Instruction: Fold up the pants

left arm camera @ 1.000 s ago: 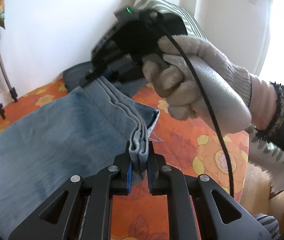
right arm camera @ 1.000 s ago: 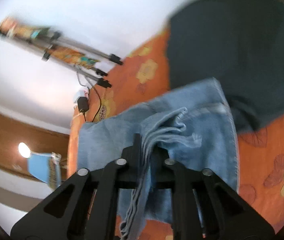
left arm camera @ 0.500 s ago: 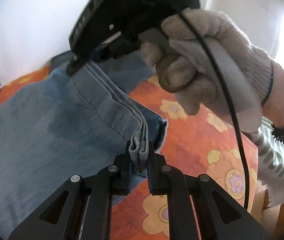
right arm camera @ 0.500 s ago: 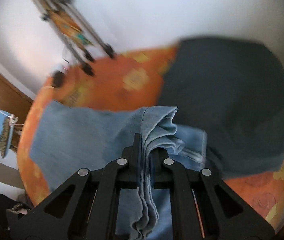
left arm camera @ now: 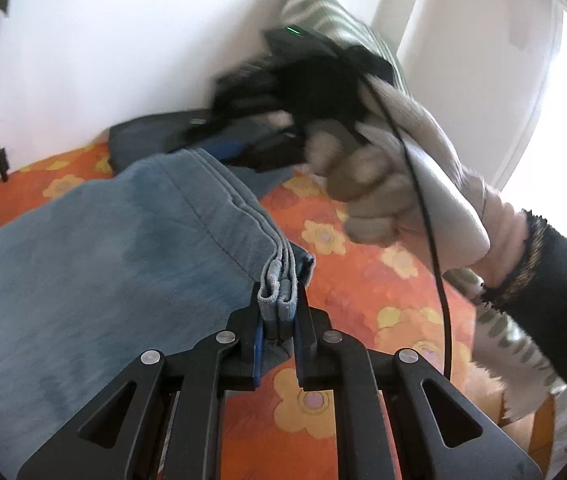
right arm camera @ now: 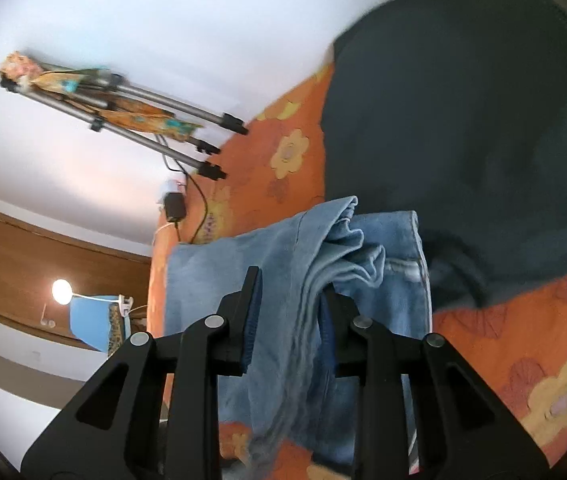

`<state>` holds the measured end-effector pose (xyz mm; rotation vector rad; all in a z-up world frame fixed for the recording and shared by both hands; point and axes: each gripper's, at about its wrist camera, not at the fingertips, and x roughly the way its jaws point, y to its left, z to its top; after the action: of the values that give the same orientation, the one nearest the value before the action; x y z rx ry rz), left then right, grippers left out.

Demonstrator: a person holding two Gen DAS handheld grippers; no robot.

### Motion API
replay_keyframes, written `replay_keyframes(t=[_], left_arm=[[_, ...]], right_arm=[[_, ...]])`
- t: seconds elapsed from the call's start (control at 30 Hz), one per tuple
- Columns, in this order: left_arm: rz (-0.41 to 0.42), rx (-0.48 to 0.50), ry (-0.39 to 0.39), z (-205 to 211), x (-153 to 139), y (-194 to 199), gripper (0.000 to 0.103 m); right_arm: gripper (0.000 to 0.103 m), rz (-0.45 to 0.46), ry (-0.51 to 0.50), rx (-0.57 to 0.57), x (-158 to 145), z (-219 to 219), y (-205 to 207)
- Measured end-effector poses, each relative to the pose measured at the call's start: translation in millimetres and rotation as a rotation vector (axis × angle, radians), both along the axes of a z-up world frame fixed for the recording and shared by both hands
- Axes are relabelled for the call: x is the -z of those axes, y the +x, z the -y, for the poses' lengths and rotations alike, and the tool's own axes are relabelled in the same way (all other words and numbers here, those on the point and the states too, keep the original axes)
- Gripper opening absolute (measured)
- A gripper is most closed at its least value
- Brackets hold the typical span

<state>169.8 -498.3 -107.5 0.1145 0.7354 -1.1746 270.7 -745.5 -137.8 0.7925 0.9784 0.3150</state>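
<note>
Light blue jeans [left arm camera: 103, 260] lie spread on an orange flowered bedsheet [left arm camera: 363, 280]. My left gripper [left arm camera: 277, 312] is shut on their stacked, folded edge at the near right corner. A gloved hand [left arm camera: 371, 184] holds my right gripper [left arm camera: 199, 136], blurred, over the far end of that edge. In the right wrist view my right gripper [right arm camera: 289, 304] is opening. A bunched fold of the jeans [right arm camera: 311, 280] hangs between the jaws, leaning on the right finger, and the left pad [right arm camera: 253, 312] stands apart from it.
A dark navy garment [right arm camera: 463, 120] lies beyond the jeans against the white wall, also seen as the dark garment [left arm camera: 143, 140]. A tripod [right arm camera: 143, 120] and a plugged charger [right arm camera: 174, 206] stand at the bed's far side. A striped pillow [left arm camera: 323, 12] is at the back right.
The right gripper's jaws have parted from the denim fold they were clamping. In the left wrist view that gripper has drawn back from the camera. The left gripper still holds the folded edge.
</note>
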Motion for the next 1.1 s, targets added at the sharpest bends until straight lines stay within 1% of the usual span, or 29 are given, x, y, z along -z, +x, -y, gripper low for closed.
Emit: replay_keyframes(t=[0.03, 0.07, 0.1, 0.17, 0.2, 0.3, 0.33, 0.37, 0.4, 0.5, 0.6, 0.63, 0.67, 0.77, 0.83, 0.9, 0.97, 1.03, 1.1], left_arm=[[-0.012, -0.007, -0.011, -7.4, -4.5, 4.5, 0.010], [-0.023, -0.015, -0.022, -14.9, -9.2, 10.5, 0.010], [-0.032, -0.027, -0.032, -22.9, -14.9, 17.2, 0.010], [-0.059, -0.066, -0.062, -40.5, -25.2, 33.9, 0.010], [-0.070, -0.078, -0.071, -48.3, -23.7, 39.0, 0.010], [-0.074, -0.136, -0.091, -68.7, -35.9, 60.7, 0.010], [-0.071, -0.149, -0.093, -71.3, -38.9, 64.2, 0.010], [-0.067, -0.157, -0.092, -74.1, -42.4, 66.4, 0.010], [-0.054, -0.163, -0.089, -76.3, -46.3, 64.3, 0.010], [-0.039, -0.161, -0.080, -77.9, -50.3, 57.5, 0.010], [-0.030, -0.145, -0.077, -81.8, -54.7, 46.3, 0.010], [-0.001, -0.143, -0.066, -83.5, -57.9, 41.1, 0.010], [0.021, -0.142, -0.060, -84.8, -59.0, 38.3, 0.010], [0.023, -0.135, -0.060, -93.7, -62.6, 36.4, 0.010], [0.022, -0.127, -0.057, -95.6, -63.6, 36.1, 0.010], [0.026, -0.118, -0.053, -96.9, -63.3, 32.6, 0.010], [0.042, -0.098, -0.044, -98.3, -62.3, 24.4, 0.010], [0.059, -0.081, -0.036, -100.0, -61.7, 16.1, 0.010], [0.073, -0.059, -0.014, -101.0, -57.9, 7.3, 0.010]], right_arm=[[0.033, 0.003, -0.007, 0.018, -4.0, 3.4, -5.3], [0.037, 0.008, 0.005, 0.045, -8.5, 9.3, -12.6], [0.039, 0.011, 0.014, 0.066, -12.4, 14.4, -18.6], [0.040, 0.012, 0.008, 0.108, -19.0, 19.8, -30.3], [0.040, 0.008, 0.012, 0.115, -20.0, 19.6, -33.8], [0.044, -0.026, 0.026, 0.124, -16.2, 7.9, -38.4], [0.046, -0.035, 0.044, 0.128, -13.2, 3.9, -38.2], [0.049, -0.045, 0.074, 0.130, -9.4, -0.7, -37.1], [0.051, -0.049, 0.095, 0.133, -6.8, -4.4, -35.8], [0.052, -0.074, 0.141, 0.159, 3.5, -14.5, -31.4], [0.052, -0.121, 0.222, 0.212, 20.1, -13.5, -28.1], [0.052, -0.138, 0.240, 0.236, 25.6, -11.6, -27.0], [0.052, -0.153, 0.247, 0.249, 28.4, -10.6, -27.5], [0.052, -0.152, 0.295, 0.245, 28.4, -14.2, -38.1], [0.052, -0.138, 0.288, 0.219, 22.6, -20.4, -44.8], [0.052, -0.150, 0.273, 0.224, 22.6, -23.1, -44.9], [0.052, -0.178, 0.266, 0.261, 29.2, -21.2, -39.7], [0.052, -0.204, 0.279, 0.294, 39.8, -19.3, -33.1], [0.052, -0.222, 0.261, 0.288, 44.8, -23.1, -25.2]])
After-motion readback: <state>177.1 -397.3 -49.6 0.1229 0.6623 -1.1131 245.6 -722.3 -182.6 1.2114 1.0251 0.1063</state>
